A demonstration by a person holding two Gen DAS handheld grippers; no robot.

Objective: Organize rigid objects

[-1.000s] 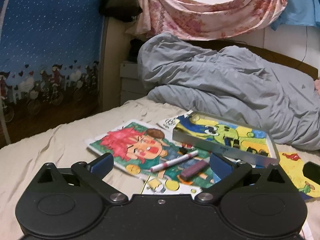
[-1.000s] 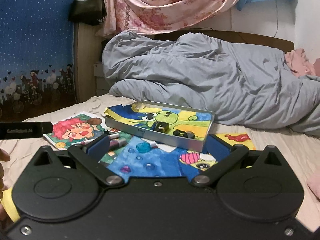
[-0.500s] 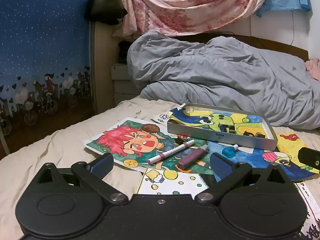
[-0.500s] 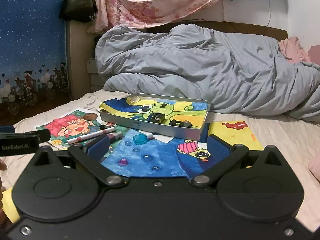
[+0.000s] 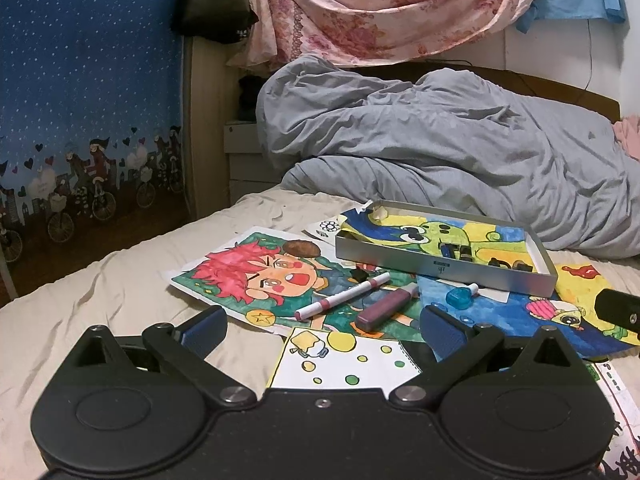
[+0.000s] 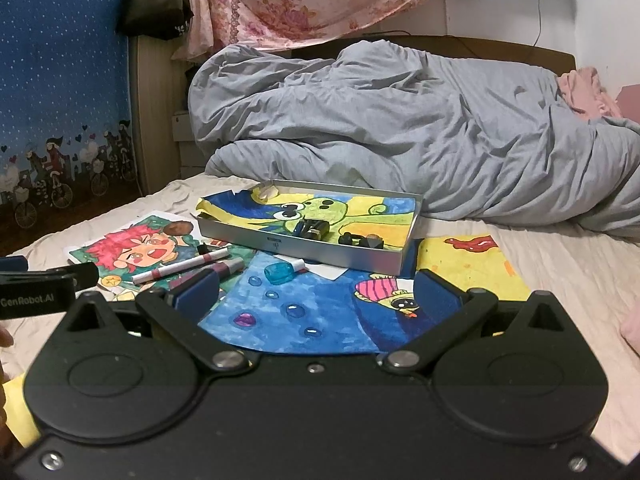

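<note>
A silver metal tin [image 5: 436, 268] [image 6: 296, 250] lined with a frog drawing lies on the bed, with several small dark objects [image 6: 314, 228] inside. In front of it lie a white and pink marker [image 5: 342, 295] [image 6: 180, 267], a purple tube [image 5: 386, 307] [image 6: 228, 267] and a small blue capped piece [image 5: 460, 296] [image 6: 282, 272]. My left gripper [image 5: 324, 326] is open and empty, just short of the marker and tube. My right gripper [image 6: 316, 290] is open and empty, low over the blue drawing, near the blue piece.
Coloured drawings [image 5: 256, 272] [image 6: 320, 312] are spread over the beige sheet [image 5: 100, 292]. A rumpled grey duvet [image 5: 460, 152] lies behind the tin. A blue patterned curtain [image 5: 80, 80] hangs left. The left gripper's body [image 6: 44, 286] shows at the right view's left edge.
Both grippers have swung a little over the bed; the tin and the items have shifted in view. Both stay open and nothing was picked up.
</note>
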